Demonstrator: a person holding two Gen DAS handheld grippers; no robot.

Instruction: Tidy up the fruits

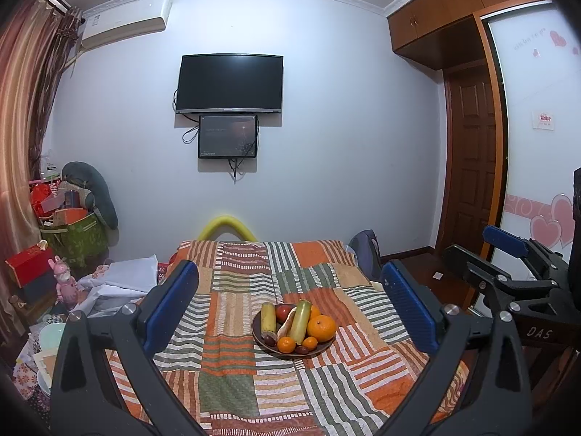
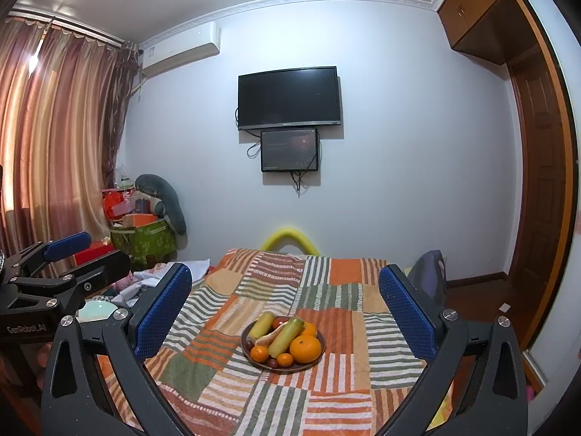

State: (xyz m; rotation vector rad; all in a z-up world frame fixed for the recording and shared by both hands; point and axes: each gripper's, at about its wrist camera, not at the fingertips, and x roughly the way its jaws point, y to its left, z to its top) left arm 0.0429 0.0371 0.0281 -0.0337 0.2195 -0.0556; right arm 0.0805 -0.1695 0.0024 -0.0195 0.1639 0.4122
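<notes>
A dark round plate sits on the striped patchwork cloth. It holds a large orange, small tangerines, two green-yellow stalks, a red apple, a pale peeled piece and dark dates. My left gripper is open and empty, held above and short of the plate. My right gripper is open and empty, likewise short of the plate. Each gripper shows at the edge of the other's view.
The cloth-covered surface extends around the plate. Boxes, bags and a plush toy are piled at the left by the curtain. A TV hangs on the far wall. A wooden door and wardrobe stand at right.
</notes>
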